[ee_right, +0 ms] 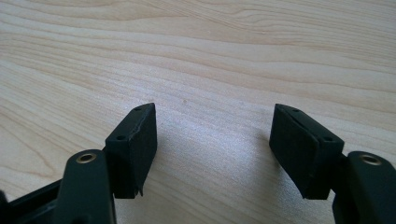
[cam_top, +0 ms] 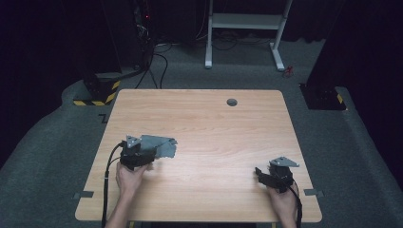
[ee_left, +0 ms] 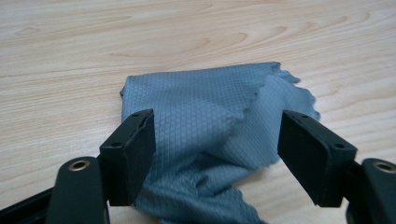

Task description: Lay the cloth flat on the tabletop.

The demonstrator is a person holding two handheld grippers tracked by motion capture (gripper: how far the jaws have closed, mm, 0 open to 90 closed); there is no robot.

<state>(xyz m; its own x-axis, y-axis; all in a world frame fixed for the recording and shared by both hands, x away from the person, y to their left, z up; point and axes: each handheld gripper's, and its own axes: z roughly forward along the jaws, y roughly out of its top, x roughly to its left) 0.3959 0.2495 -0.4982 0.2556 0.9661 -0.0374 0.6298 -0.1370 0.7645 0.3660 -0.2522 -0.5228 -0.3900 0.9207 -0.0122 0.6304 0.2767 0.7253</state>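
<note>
Left gripper [ee_left: 217, 154] hovers over a crumpled grey cloth [ee_left: 210, 121] at the bench's [cam_top: 214, 128] left side, fingers wide, straddling a fold — grasp step, by the look. Next: lower, close. Right gripper [ee_right: 212, 149] idles w/ fingers wide over bare wood.

High view looking forward and down over the whole table [cam_top: 199, 114], both gripper views low, close, sharing its wood surface

A lab-like recording space: lone wooden table [cam_top: 199, 123], grey carpet [cam_top: 52, 156], black curtains [cam_top: 38, 42], hazard-striped stand base [cam_top: 97, 92].
</note>
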